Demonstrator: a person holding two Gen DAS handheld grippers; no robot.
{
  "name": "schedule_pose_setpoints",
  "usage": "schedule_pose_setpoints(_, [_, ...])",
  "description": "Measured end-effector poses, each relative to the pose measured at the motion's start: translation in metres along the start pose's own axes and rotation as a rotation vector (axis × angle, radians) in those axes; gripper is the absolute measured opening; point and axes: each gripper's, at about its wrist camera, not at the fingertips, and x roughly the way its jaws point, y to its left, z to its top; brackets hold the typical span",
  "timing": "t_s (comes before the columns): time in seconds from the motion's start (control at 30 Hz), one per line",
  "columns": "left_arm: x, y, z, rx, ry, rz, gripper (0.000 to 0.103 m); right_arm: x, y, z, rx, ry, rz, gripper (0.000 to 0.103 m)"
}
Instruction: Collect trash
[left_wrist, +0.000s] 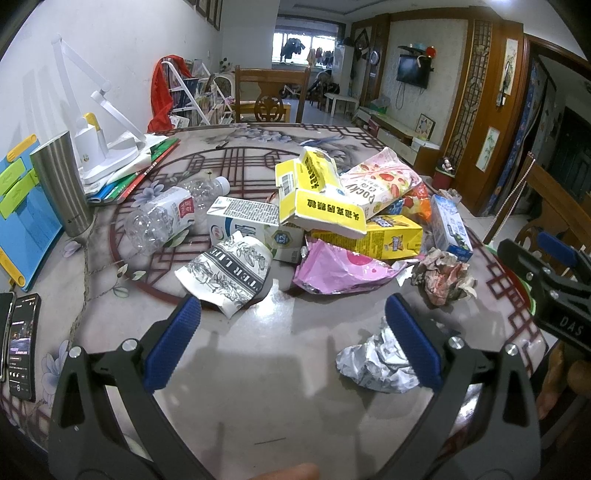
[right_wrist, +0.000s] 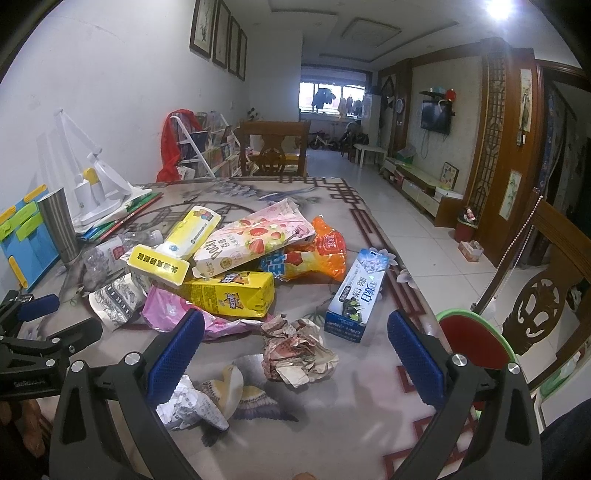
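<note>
Presently, both grippers hover spread and empty: crumpled wad (right_wrist: 297, 350) just ahead of right gripper (right_wrist: 291, 343), foil ball (left_wrist: 376, 363) beside left gripper's (left_wrist: 295, 325) right finger.

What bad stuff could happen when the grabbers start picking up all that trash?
The pile is stacked loosely: pulling the yellow box from the bottom might tip the Pocky box lying on it. The clear bottle lies on its side, so a nudge may roll it toward the steel cup. The phones sit near the left gripper.
</note>
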Motion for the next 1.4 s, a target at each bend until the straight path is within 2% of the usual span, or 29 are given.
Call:
schedule_pose_setpoints(0.23, [0.003,0.000,-0.002,-0.009,0.015,0.008,0.098,0.001,0.000,-0.001,0.001,0.009,0.000,0.096])
schedule_pose_setpoints(0.33, [-0.001,-0.007,0.000,0.055,-0.009,0.071,0.098,0.003,-0.001,-0.002,0.002,0.024,0.006,0.096])
schedule_pose_setpoints(0.5, [-0.002,-0.007,0.006,0.068,-0.004,0.064,0.098,0.010,-0.004,0.000,0.006,0.055,0.014,0.096])
schedule_pose_setpoints(0.7, [0.008,0.008,0.010,0.020,0.067,0.050,0.098,0.021,-0.013,0.009,0.028,0.086,0.012,0.096])
schedule_pose_setpoints(0.8, [0.016,0.024,0.010,-0.053,0.106,0.031,0.098,0.032,-0.019,0.011,0.031,0.119,0.010,0.096])
schedule_pose_setpoints(0.97, [0.030,0.043,0.014,-0.064,0.169,0.067,0.098,0.048,-0.030,0.011,0.038,0.175,0.004,0.096])
schedule_pose_setpoints(1.2, [0.057,0.040,0.024,0.094,0.278,0.117,0.098,0.078,-0.054,0.026,0.086,0.238,-0.013,0.096])
schedule_pose_setpoints(1.4, [0.086,0.038,0.029,0.201,0.364,0.098,0.098,0.117,-0.075,0.041,0.138,0.309,-0.037,0.096])
